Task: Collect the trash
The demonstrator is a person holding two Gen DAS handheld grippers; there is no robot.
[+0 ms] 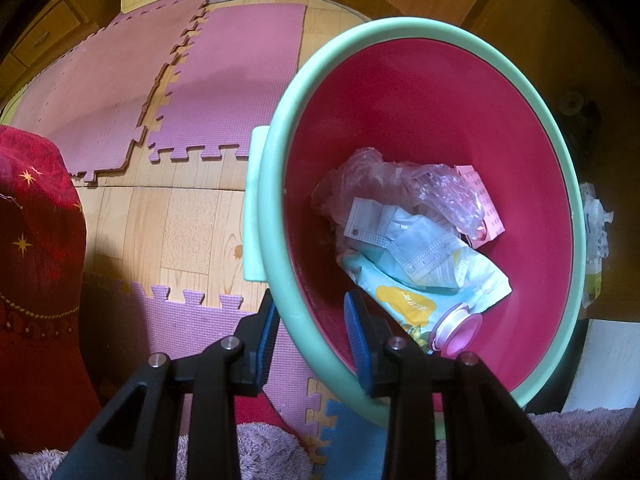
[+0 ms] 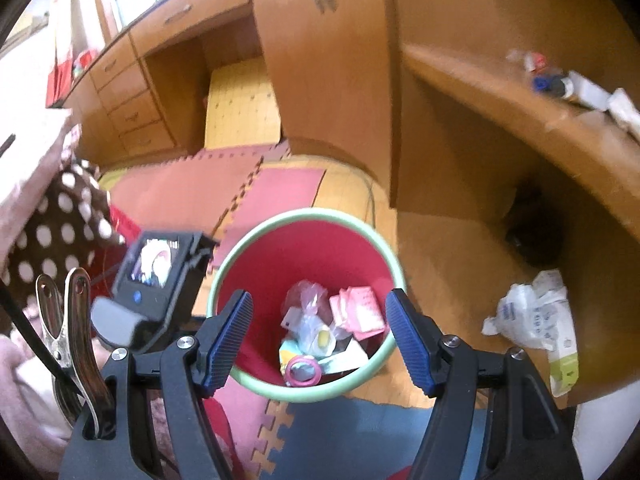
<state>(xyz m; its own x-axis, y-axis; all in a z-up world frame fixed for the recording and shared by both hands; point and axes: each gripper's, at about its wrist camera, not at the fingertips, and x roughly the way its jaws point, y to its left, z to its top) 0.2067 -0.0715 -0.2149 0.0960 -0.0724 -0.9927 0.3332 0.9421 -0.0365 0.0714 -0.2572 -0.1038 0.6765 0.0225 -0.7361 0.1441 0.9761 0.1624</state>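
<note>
Left wrist view looks straight down on the bin (image 1: pixel 404 40), a red pail with a pale green rim, and the left tongs (image 1: pixel 312 332) are pinched narrow on that rim, one pad (image 1: pixel 269 330) outside the wall and the other inside, so this hand appears to be steadying or tilting the bin. Inside it lie a crumpled plastic bag (image 1: pixel 400 184), a face mask (image 1: pixel 412 240), a printed pouch with a pink cap (image 1: pixel 456 330) and some pink paper slips.

From the right wrist camera the right tongs (image 2: pixel 320 344) stand wide with nothing between them, hanging over the bin's mouth (the frame is blurred). My reading is that one piece has just been dropped in and the hand is free for the next.

A white crumpled wrapper (image 2: pixel 528 312) lies on the wooden floor (image 2: pixel 440 248) just right of the bin, near a desk's underside. Fetching it calls for swinging the open tongs rightward and down, closing on a raised fold of the soft, thin material, while the left tongs keep the bin still
</note>
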